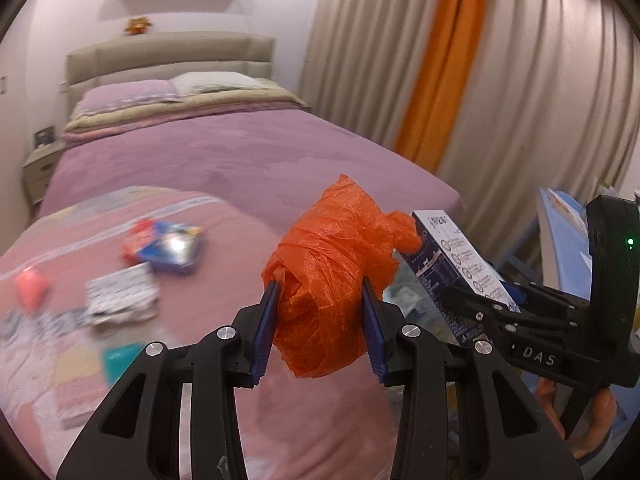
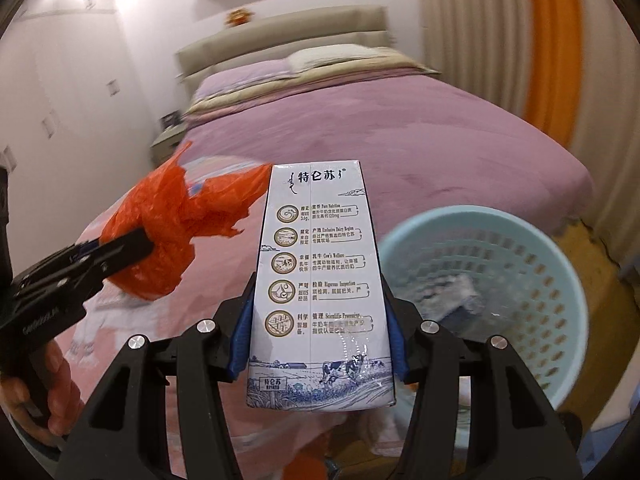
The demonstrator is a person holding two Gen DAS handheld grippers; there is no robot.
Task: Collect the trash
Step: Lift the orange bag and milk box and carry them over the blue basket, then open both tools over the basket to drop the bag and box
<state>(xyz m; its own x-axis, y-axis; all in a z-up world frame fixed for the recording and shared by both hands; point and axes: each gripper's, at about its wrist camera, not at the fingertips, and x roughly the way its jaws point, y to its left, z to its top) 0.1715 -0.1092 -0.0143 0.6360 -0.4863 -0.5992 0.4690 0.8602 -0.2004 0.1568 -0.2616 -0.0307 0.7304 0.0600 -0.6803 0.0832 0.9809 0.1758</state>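
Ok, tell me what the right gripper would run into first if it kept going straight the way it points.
Probably the purple bedspread. The right gripper, shut on the milk carton, aims at the bed; the blue basket lies off to the right of that line. Depth is unclear.

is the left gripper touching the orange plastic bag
Touching. The left wrist view shows the left gripper with both blue pads pressed into the crumpled orange plastic bag, no gap either side.
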